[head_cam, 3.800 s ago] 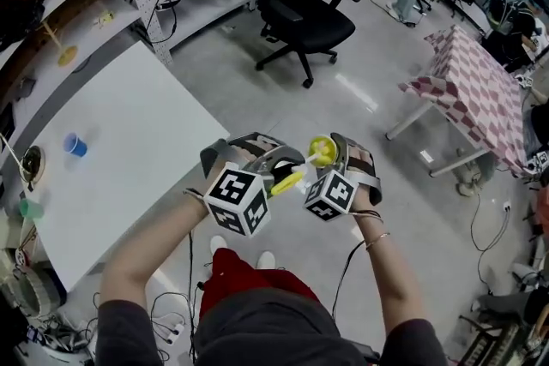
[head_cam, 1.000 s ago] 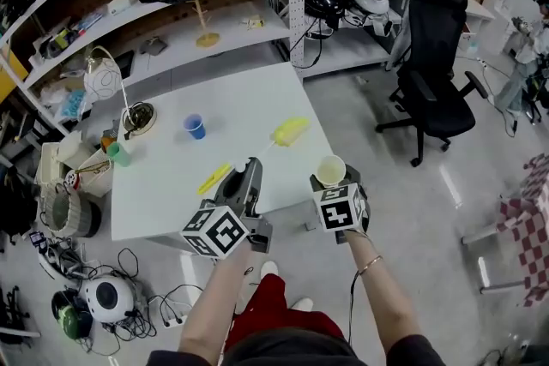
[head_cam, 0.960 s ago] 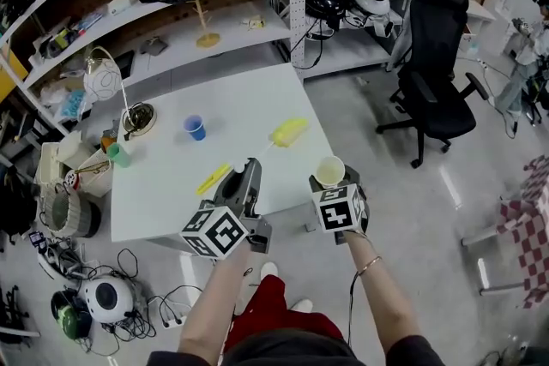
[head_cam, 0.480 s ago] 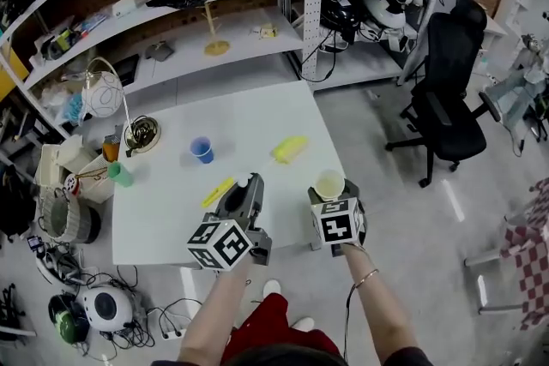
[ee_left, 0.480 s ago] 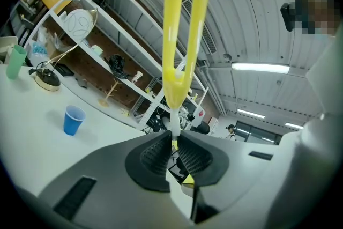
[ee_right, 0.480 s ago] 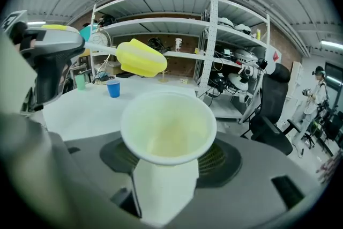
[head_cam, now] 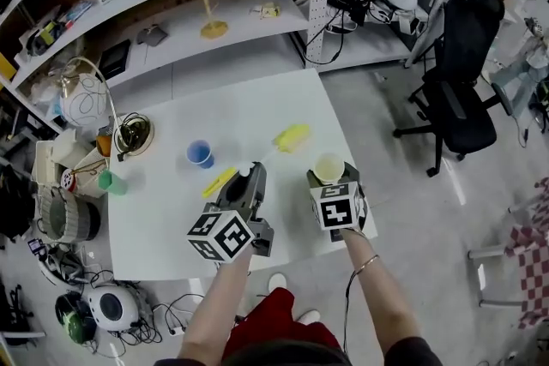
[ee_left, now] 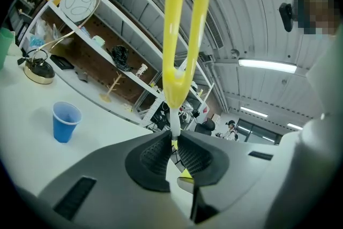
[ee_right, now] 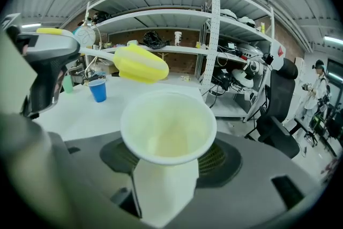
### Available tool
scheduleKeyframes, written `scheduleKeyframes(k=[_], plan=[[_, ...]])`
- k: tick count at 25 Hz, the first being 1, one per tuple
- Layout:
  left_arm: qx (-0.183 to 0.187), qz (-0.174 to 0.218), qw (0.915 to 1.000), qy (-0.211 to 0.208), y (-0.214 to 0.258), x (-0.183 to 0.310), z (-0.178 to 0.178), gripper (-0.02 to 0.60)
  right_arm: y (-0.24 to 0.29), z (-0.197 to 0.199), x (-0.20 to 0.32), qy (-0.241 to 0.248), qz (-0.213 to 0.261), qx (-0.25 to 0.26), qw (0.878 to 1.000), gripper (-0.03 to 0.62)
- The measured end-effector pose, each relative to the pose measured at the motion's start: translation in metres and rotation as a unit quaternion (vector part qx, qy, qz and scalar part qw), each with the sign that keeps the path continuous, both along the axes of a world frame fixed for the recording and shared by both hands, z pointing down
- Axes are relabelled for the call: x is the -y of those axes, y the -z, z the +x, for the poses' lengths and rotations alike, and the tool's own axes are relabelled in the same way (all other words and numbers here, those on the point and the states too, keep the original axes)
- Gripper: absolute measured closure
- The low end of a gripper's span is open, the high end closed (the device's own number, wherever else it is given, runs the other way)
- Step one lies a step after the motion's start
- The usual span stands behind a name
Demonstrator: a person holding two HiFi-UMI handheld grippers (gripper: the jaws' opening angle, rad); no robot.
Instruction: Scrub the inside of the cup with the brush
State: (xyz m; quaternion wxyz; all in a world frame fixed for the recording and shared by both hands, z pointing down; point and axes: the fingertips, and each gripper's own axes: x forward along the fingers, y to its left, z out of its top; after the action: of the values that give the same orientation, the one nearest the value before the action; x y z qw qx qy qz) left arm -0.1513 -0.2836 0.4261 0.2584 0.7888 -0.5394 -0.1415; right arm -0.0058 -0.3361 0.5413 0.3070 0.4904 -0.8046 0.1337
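Counter (head_cam: 257, 103): I see a white top. Its right edge runs just beside my right claw (head_cam: 331, 183), and its near edge passes under both marker cubes.
Open room: bare surface stretches from the brush head to the far edge. A blue cup (head_cam: 200, 153) stands left of the brush, and a green cup (head_cam: 107, 182) stands at the left edge.
Surroundings: shelving lines the far side. An office chair (head_cam: 463, 64) stands on the floor, well apart to the right.
Left claw (head_cam: 249, 176): clenched on the thin white stem of the brush (head_cam: 292, 136). The yellow loop handle sticks out on one side of the jaws and the yellow head on the other.
Right claw: grasping the pale cup (head_cam: 328, 167) by its wall, mouth upward.
Brush to cup: the head hangs near the cup's rim, on its far left side. It is outside the cup and not touching.
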Motion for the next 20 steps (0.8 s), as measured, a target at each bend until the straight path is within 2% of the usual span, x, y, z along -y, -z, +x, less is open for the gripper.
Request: scheduleKeyframes(k=[5,20], plan=[[-0.008,-0.008,0.9999,-0.007,-0.014,0.024,-0.005,0.54,-0.011,-0.009,0.03,0.003,-0.001,-0.005,1.0,0.301],[-0.04,-0.02,0.9989,-0.014,-0.042,0.074,-0.017,0.539,-0.046,-0.015,0.091,-0.033,-0.023,-0.017,0.999,0.301]])
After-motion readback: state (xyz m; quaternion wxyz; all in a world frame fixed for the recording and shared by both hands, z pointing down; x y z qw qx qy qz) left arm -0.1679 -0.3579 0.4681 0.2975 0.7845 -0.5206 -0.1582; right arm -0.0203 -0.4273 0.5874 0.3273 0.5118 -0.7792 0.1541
